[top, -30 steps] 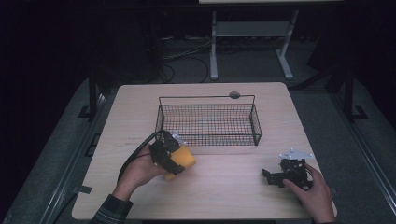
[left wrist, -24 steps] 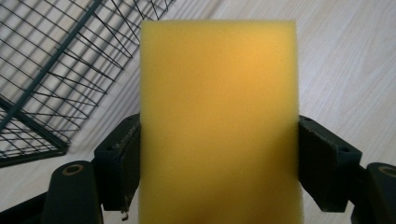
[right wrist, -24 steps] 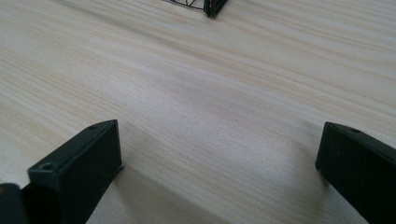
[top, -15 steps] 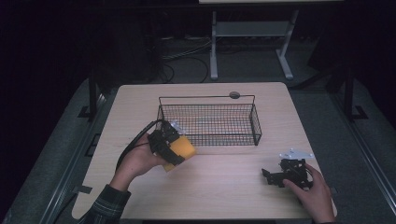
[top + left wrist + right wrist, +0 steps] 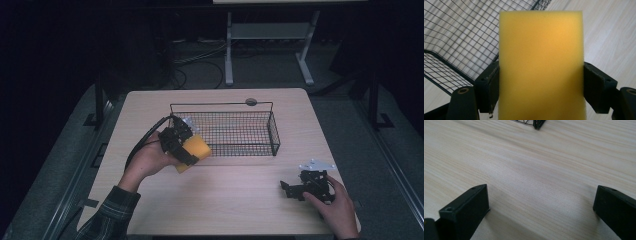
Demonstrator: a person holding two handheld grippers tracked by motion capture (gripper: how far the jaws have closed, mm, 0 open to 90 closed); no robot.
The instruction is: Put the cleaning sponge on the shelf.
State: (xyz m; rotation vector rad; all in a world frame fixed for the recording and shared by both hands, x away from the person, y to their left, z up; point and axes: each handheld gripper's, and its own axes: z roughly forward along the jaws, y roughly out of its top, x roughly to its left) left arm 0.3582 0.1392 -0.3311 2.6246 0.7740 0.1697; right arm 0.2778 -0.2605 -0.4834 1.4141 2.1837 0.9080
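Observation:
A yellow sponge point(image 5: 193, 151) is clamped between the jaws of my left gripper point(image 5: 186, 150), held above the table at the near left corner of the black wire basket point(image 5: 272, 131). In the left gripper view the sponge point(image 5: 541, 65) stands upright between both jaws, with the basket's mesh point(image 5: 461, 37) behind it at left. My right gripper point(image 5: 290, 189) rests on the table at the near right, held by a hand. Its jaws stand wide apart over bare wood in the right gripper view, my right gripper point(image 5: 541, 212) holding nothing.
The light wooden table point(image 5: 225, 210) has a small round grey cap point(image 5: 251, 102) at its far edge behind the basket. A basket corner point(image 5: 537, 123) shows at the top of the right gripper view. Dark floor and a metal stand point(image 5: 265, 45) lie beyond the table.
My left gripper has carried the sponge up and toward the basket's near left corner. The right gripper has stayed where it was.

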